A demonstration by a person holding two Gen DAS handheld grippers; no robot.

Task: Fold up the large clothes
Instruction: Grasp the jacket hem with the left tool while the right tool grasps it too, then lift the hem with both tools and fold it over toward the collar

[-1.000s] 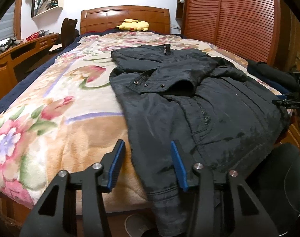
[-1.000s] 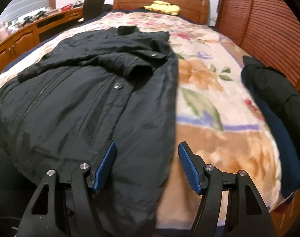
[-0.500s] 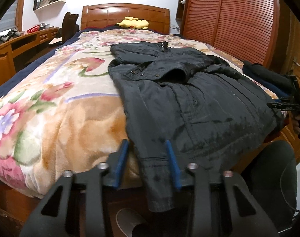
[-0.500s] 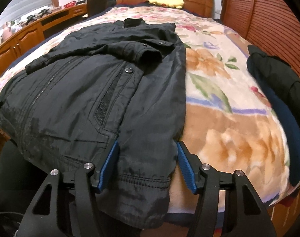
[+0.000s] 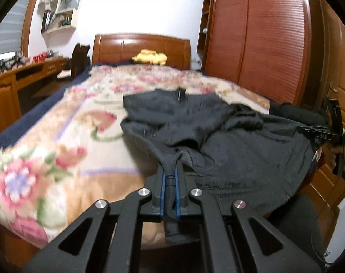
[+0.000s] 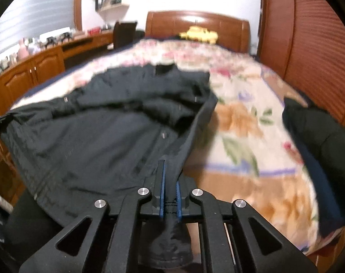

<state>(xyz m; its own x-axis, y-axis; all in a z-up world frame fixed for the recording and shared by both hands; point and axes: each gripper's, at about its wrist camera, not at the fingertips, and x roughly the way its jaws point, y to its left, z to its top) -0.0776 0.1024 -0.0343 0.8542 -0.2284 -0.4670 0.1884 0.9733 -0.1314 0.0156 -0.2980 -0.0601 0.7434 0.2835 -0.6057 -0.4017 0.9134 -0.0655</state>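
Left wrist view: left gripper (image 5: pixel 170 182) fingers pinch the black jacket (image 5: pixel 229 141) hem; right gripper (image 6: pixel 169 188) fingers pinch its other corner. Jacket ahead on bed (image 5: pixel 58 150), sleeves folded in; bottom-up fold remains.

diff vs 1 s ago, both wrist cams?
Both grippers closed from open onto the black jacket hem: left gripper and right gripper each now pinch a bunched corner between blue fingers. The hem is lifting off the bed edge, fabric drawn taut toward the cameras. Unchanged: the floral blanket, yellow plush, and dark garment on the bed's far side.
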